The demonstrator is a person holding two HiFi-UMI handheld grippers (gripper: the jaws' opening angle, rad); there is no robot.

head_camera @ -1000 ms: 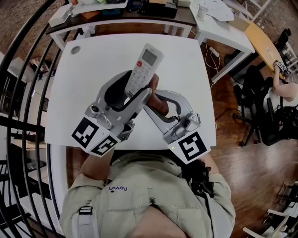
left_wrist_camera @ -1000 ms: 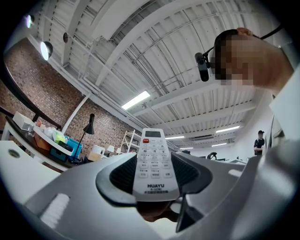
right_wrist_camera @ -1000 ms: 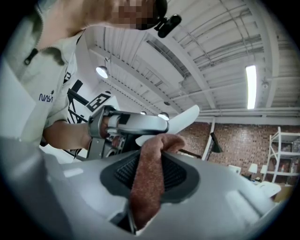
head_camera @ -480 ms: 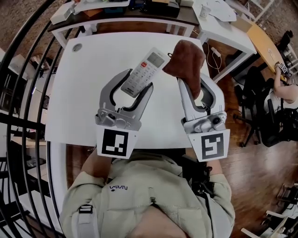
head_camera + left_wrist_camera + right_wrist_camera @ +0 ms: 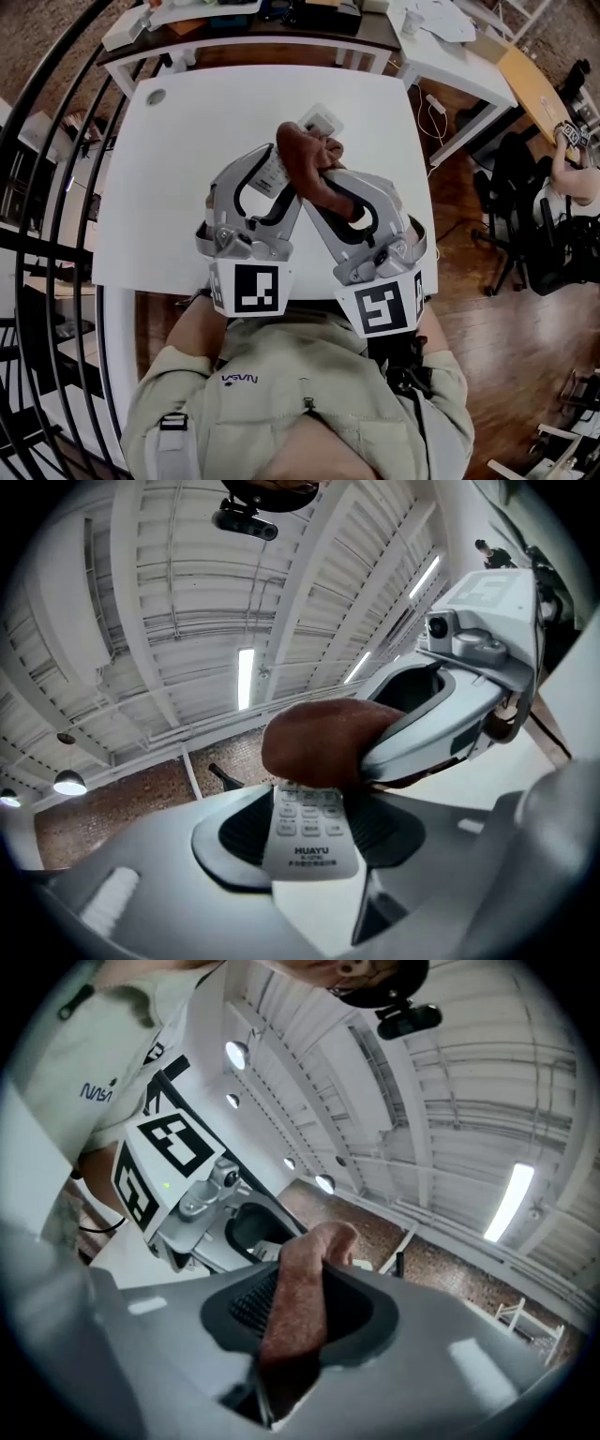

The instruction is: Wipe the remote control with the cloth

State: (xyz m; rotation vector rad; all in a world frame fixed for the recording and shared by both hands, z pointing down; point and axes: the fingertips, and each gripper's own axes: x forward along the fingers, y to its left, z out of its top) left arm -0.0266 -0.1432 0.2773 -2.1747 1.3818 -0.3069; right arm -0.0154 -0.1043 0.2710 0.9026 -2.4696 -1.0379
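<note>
My left gripper [image 5: 273, 174] is shut on the lower end of a white remote control [image 5: 319, 120], held above the white table [image 5: 178, 159]. In the left gripper view the remote [image 5: 309, 841] sticks out between the dark pads, keypad facing up. My right gripper [image 5: 321, 180] is shut on a brown cloth [image 5: 302, 153], which lies across the remote's middle and hides most of its buttons. That cloth [image 5: 323, 742] bulges over the remote's far end, with the right gripper [image 5: 455, 714] behind it. In the right gripper view the cloth [image 5: 295, 1321] runs as a folded strip between the pads.
A small grey disc [image 5: 155, 97] lies at the table's far left corner. Cluttered desks [image 5: 441, 37] stand behind the table. A seated person [image 5: 572, 169] and office chairs [image 5: 525, 244] are at the right, a black railing [image 5: 47, 234] at the left.
The right gripper has swung left with the cloth, from beside the remote onto it. The left gripper rolled and tilted the remote, keeping its hold.
</note>
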